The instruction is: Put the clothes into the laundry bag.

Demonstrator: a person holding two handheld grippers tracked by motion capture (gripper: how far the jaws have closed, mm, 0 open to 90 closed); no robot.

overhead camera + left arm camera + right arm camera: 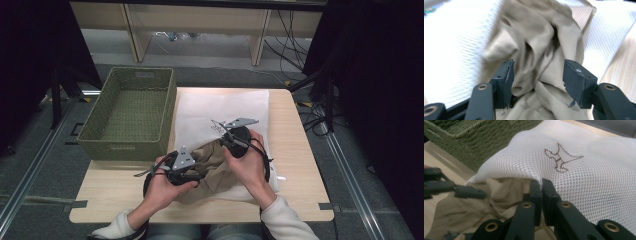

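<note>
A crumpled beige cloth [212, 167] lies on the wooden surface [295, 165], its far end hidden inside the mouth of a white mesh bag [222, 107]. The bag is fine, holed netting with a small brown embroidered figure [561, 160]. The right tongs [541, 185] are pinched together on the bag's edge. The left tongs [537, 75] stand apart, soft folds of cloth between them untouched, blurred at the left. A green woven basket [97, 122] sits beside the bag.
</note>
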